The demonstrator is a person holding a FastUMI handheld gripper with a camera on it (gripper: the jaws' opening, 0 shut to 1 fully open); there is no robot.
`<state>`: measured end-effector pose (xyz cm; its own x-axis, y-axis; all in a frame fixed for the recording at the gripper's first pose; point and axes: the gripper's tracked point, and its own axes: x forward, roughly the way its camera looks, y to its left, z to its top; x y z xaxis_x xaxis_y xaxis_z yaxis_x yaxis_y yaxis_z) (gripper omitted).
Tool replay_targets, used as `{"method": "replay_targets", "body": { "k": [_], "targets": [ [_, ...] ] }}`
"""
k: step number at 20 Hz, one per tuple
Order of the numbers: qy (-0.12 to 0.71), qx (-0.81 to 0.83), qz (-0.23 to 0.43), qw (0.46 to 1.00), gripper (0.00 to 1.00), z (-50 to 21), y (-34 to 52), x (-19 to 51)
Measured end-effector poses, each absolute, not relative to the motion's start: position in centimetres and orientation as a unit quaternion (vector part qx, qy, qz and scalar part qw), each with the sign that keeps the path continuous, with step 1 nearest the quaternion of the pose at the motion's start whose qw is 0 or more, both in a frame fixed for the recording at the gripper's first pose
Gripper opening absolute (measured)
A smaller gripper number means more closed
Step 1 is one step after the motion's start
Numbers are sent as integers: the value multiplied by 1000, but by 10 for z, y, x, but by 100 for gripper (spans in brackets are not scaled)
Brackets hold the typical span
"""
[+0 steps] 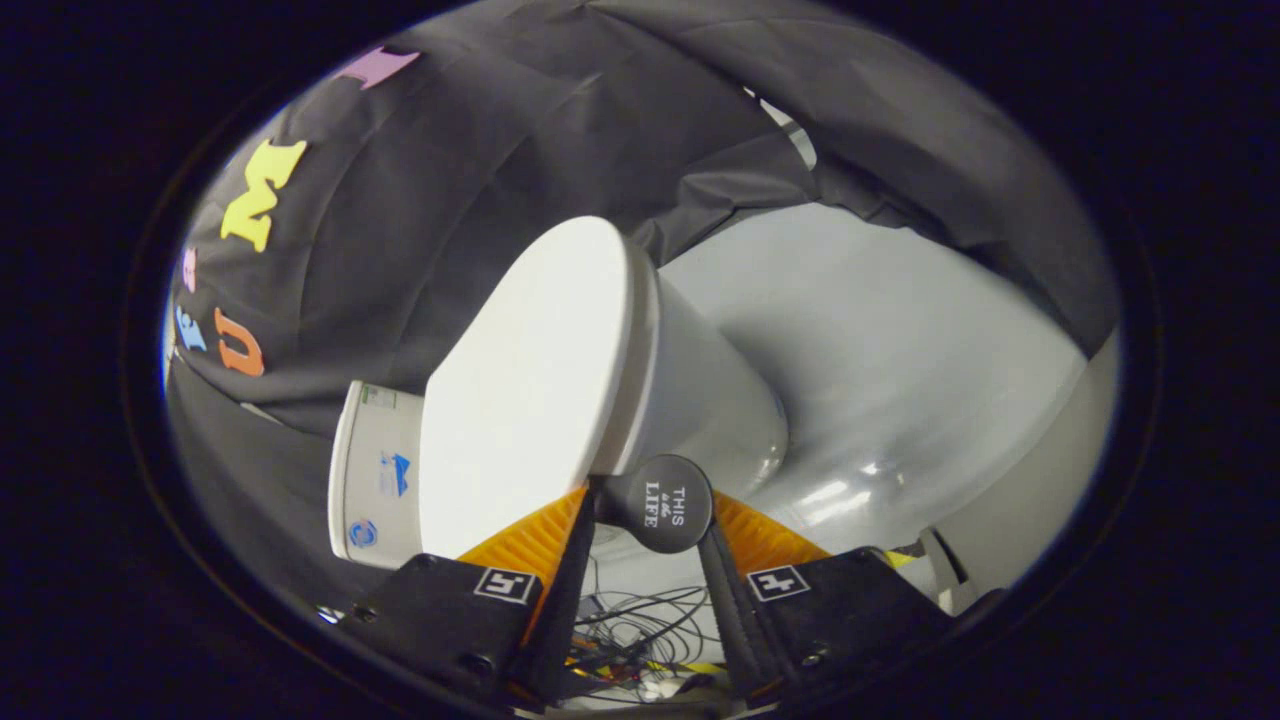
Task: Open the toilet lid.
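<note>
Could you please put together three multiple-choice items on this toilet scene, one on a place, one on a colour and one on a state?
1. Where is the round dark knob?
A. Between the fingers of the gripper, at the edge of the lid
B. On top of the tank
C. On the floor, apart from the toilet

2. What colour is the lid?
A. Black
B. White
C. Orange

3. What state is the lid in?
A. Taken off and lying on the floor
B. Folded back against the tank
C. Down over the bowl

Answers:
1. A: the knob sits between the two fingers, against the lid's edge.
2. B: the lid is white like the bowl and tank.
3. C: the lid lies over the bowl's rim, with the tank behind it.
</note>
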<state>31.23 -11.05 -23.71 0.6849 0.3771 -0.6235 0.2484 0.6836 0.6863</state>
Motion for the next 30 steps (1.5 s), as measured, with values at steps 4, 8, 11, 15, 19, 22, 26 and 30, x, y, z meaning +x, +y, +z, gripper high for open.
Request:
{"method": "replay_targets", "body": {
  "k": [4,8,11,15,19,22,26,30],
  "targets": [
    [372,442,36,815,47,-232,-119,315],
    [354,463,30,812,35,-230,-124,317],
    [337,481,38,808,31,-222,-128,320],
    [333,501,39,798,18,-220,-125,319],
    [330,494,48,803,12,-212,-126,321],
    [325,500,61,800,11,-193,-123,320],
    [316,519,78,790,11,-177,-122,319],
    [312,524,95,787,11,-159,-120,316]
  ]
}}
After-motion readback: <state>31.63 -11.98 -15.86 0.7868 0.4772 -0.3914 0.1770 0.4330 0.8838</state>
